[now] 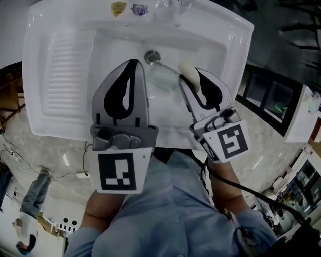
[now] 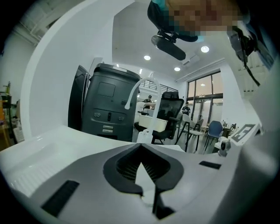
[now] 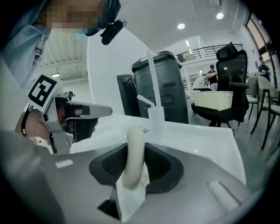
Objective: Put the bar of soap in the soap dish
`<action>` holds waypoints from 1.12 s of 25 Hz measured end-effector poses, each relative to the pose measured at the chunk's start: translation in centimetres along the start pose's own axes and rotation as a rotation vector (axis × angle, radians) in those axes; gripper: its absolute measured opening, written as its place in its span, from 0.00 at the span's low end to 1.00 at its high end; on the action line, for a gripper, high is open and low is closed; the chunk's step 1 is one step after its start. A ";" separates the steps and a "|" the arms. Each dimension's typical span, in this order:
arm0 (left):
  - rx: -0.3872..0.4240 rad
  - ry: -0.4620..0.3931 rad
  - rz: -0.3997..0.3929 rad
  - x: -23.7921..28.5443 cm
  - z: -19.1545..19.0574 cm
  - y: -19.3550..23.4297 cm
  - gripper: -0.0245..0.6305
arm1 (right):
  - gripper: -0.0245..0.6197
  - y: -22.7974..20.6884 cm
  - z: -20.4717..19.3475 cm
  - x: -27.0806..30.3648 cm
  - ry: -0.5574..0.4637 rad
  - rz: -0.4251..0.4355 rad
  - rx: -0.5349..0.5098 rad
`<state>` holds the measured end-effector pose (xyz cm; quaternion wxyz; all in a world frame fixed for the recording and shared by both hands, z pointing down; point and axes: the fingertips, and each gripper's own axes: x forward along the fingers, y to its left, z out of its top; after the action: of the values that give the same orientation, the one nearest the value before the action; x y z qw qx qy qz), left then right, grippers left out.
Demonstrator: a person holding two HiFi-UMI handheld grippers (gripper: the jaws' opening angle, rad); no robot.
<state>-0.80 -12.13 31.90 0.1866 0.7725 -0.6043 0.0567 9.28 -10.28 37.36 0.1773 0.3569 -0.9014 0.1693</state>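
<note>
Our right gripper (image 1: 192, 79) pinches the bar of soap (image 1: 186, 68) over the sink (image 1: 60, 50).
Our left gripper (image 1: 133, 62) has jaws pressed together, empty, near the soap dish (image 1: 163, 79).

Gold sticker (image 1: 118, 8) and blue sticker (image 1: 140, 9) up on the sink (image 1: 37, 100), back rim, both too small to read. No other legible print anywhere.

Glossy ceramic sink (image 1: 37, 75), smooth matt soap (image 3: 133, 153)
</note>
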 end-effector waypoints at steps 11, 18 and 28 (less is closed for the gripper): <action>-0.050 -0.004 0.060 -0.8 -2.0 1.1 0.04 | 0.21 0.8 -4.7 1.6 0.104 0.082 -0.037; -0.097 -0.012 0.079 -0.4 -2.7 2.3 0.04 | 0.21 0.6 -6.9 3.4 0.176 0.098 -0.042; -0.152 -0.025 0.086 -0.5 -2.9 3.3 0.04 | 0.21 1.5 -9.5 4.9 0.242 0.151 -0.047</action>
<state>-3.65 -11.26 35.12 0.2346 0.7301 -0.6418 0.0087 6.78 -8.06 47.65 0.2800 0.2608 -0.9014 0.2027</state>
